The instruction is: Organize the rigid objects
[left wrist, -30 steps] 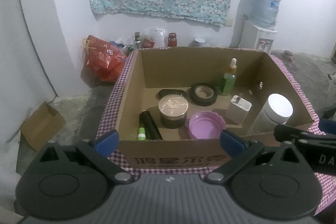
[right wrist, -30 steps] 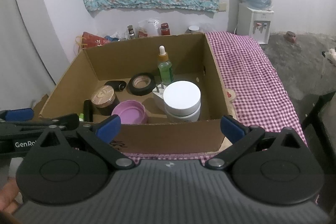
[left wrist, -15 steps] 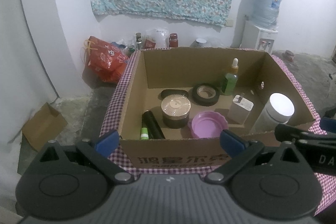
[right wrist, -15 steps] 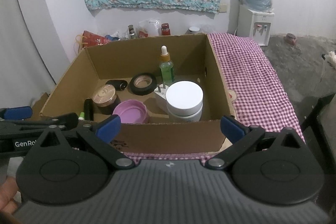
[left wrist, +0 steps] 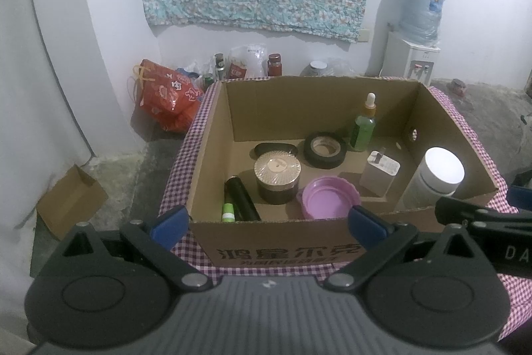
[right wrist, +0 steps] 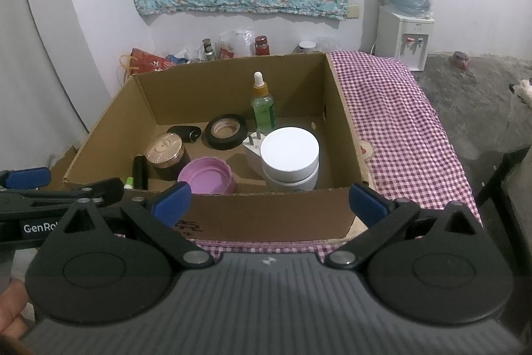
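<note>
Both the left tool (left wrist: 267,223) and right tool (right wrist: 269,198) are held wide apart, empty, near the cardboard box (left wrist: 279,250). A white jar (right wrist: 289,158) sits inside, near right.

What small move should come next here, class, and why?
Probably ease the right gripper forward over the box's near wall toward the white jar. Both grippers hang open and empty outside the box, and the jar stands upright nearest the right one, its top unobstructed.
</note>
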Demonstrator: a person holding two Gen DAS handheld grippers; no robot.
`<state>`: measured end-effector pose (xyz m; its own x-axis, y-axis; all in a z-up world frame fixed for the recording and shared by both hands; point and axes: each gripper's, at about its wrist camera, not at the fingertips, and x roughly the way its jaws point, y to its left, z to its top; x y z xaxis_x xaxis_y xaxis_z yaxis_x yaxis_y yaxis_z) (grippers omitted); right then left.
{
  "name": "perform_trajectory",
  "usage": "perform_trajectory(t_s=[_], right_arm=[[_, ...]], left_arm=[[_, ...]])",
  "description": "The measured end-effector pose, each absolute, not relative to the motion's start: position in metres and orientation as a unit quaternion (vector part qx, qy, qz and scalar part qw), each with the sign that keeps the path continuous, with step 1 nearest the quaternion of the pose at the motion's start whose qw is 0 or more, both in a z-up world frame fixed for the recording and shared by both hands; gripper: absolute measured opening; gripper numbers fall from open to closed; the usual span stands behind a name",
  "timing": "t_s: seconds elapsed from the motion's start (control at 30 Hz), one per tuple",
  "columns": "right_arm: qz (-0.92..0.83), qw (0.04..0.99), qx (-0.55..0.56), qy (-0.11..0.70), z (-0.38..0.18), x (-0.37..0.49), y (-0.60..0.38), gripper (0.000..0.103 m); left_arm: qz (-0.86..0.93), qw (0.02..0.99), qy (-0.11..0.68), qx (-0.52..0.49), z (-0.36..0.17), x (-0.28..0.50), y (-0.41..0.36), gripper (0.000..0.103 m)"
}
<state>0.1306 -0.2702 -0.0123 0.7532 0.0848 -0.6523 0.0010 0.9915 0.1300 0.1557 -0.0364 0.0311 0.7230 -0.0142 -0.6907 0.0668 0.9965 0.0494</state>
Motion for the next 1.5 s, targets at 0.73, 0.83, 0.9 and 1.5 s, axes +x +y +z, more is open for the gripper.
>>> perform_trajectory(t_s=[0.73,0.83,0.9,1.5], right_arm=[[0.023,0.934,0.060,0.350,-0.0116,0.1293,-0.2710,0.101],[0.023,0.934,0.060,0.350,-0.0116,0.1294,-0.2710,0.101],[0.023,0.934,0.060,0.350,-0.0116,0.1293,-0.2709,0.101],[0.024,0.935,0.059,0.350,-0.0102,0.1289,-0.2722,0.101]], left_arm=[[-0.022,0.928,0.369,0.040,0.0339,0.1565,-0.0332,0.102],[-0.022,0.928,0.369,0.040,0.0339,0.1565,-0.0335,0.102],[-0.022,0.928,0.369,0.040,0.0339,0.1564,-0.0336,0.102],[-0.023,0.929,0.368,0.040,0.0343,0.1561,-0.0323,0.102]])
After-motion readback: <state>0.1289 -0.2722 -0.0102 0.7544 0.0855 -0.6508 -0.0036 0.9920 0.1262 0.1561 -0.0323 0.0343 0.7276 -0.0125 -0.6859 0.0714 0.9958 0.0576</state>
